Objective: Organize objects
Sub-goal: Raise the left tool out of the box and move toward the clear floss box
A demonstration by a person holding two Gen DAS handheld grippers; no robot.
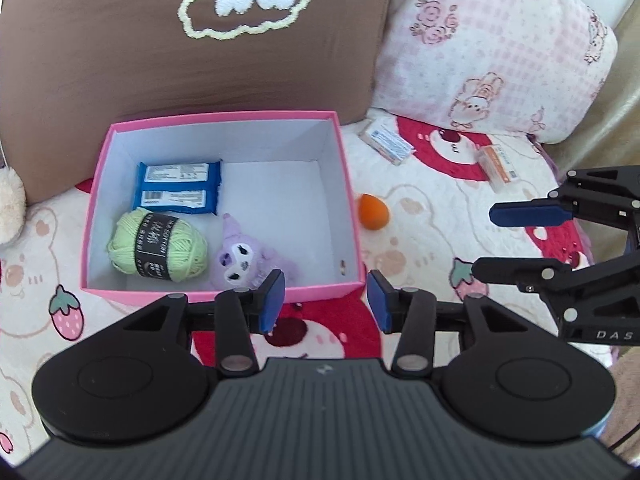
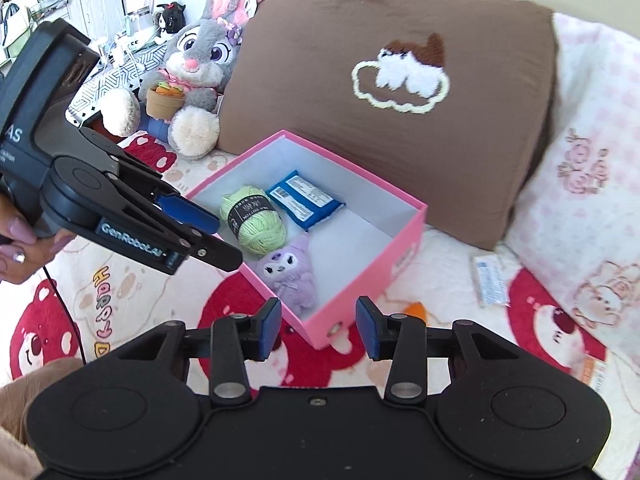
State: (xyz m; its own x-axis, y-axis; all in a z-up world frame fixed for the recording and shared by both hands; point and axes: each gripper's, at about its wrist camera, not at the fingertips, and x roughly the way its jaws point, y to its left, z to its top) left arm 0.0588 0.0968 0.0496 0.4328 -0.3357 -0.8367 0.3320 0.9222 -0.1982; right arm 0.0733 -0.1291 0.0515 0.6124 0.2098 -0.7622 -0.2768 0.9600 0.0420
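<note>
An open pink box (image 1: 224, 118) (image 2: 400, 264) stands on the patterned blanket. Inside it lie a blue packet (image 1: 178, 188) (image 2: 306, 200), a ball of green yarn (image 1: 156, 246) (image 2: 254, 220) and a small purple plush (image 1: 240, 264) (image 2: 288, 276). My left gripper (image 1: 326, 300) (image 2: 224, 240) hovers over the box's near edge, open, nothing between its blue pads. My right gripper (image 2: 318, 326) (image 1: 486, 242) is to the right of the box, also open and empty. An orange egg-shaped sponge (image 1: 373, 211) (image 2: 416, 309) lies on the blanket beside the box. Two small cartons (image 1: 386, 140) (image 1: 498, 166) lie further right.
A brown cushion (image 1: 192, 64) (image 2: 380, 128) leans right behind the box, a pink checked pillow (image 1: 496, 48) (image 2: 580, 200) beside it. A grey bunny plush (image 2: 192, 68) sits at the back left. A person's hand (image 2: 20, 248) holds the left gripper.
</note>
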